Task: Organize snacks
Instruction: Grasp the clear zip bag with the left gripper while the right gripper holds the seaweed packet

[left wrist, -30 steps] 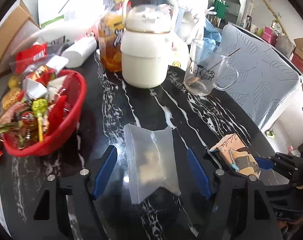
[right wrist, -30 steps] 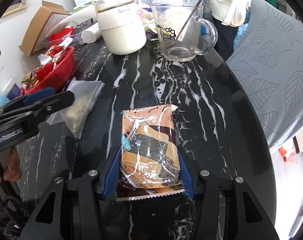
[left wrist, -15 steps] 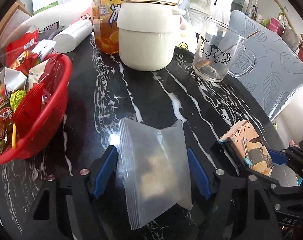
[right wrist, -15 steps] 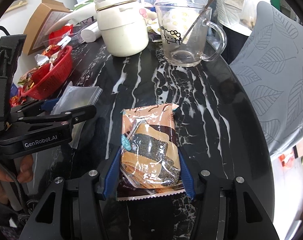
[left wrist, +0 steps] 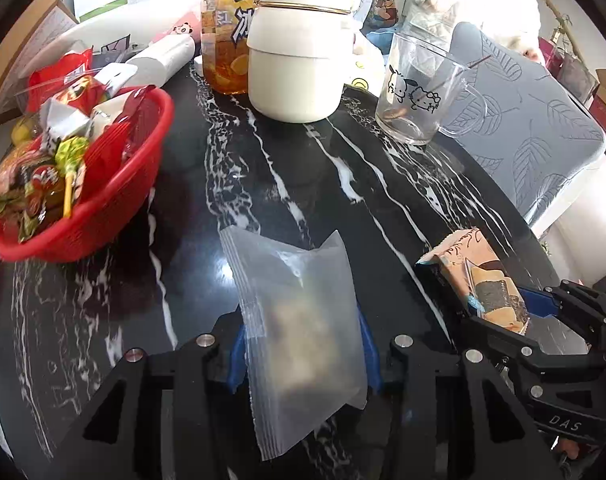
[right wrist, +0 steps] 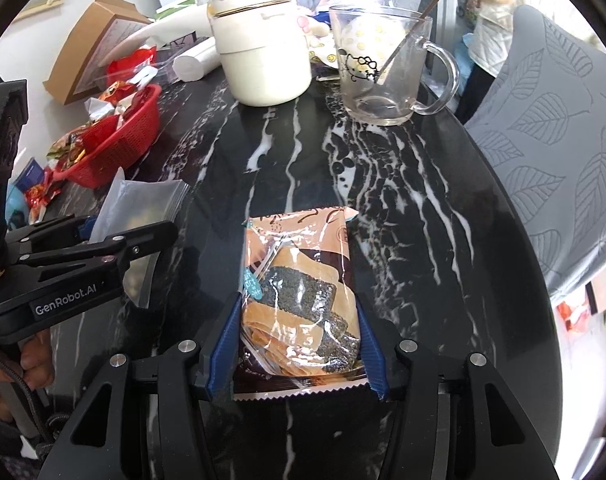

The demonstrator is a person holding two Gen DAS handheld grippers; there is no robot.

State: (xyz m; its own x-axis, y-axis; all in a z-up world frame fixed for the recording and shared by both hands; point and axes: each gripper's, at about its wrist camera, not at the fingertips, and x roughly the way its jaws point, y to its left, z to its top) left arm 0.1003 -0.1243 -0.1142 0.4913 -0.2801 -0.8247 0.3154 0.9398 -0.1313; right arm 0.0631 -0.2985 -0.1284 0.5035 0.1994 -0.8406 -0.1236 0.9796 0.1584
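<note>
A frosted translucent snack bag (left wrist: 299, 312) lies on the black marble table (left wrist: 263, 184) between the blue pads of my left gripper (left wrist: 303, 344). Its jaws are closing and the pads press the bag's two sides. My right gripper (right wrist: 299, 340) is shut on an orange sesame-cracker pack (right wrist: 299, 280), which rests flat on the table. In the left wrist view that pack (left wrist: 475, 264) shows at the right, in the right gripper (left wrist: 499, 304). A red basket (left wrist: 115, 208) heaped with wrapped snacks stands at the left.
At the back stand a white lidded pot (left wrist: 295, 60), an orange drink bottle (left wrist: 223, 40) and a glass cartoon mug (left wrist: 415, 92) with a stirrer. A grey leaf-print chair (left wrist: 523, 140) borders the table's right edge. A cardboard box (right wrist: 91, 48) sits far left.
The left gripper's jaws have narrowed from wide apart onto the translucent bag, and that gripper has sunk a little toward the table. The right gripper and its pack have stayed put.
</note>
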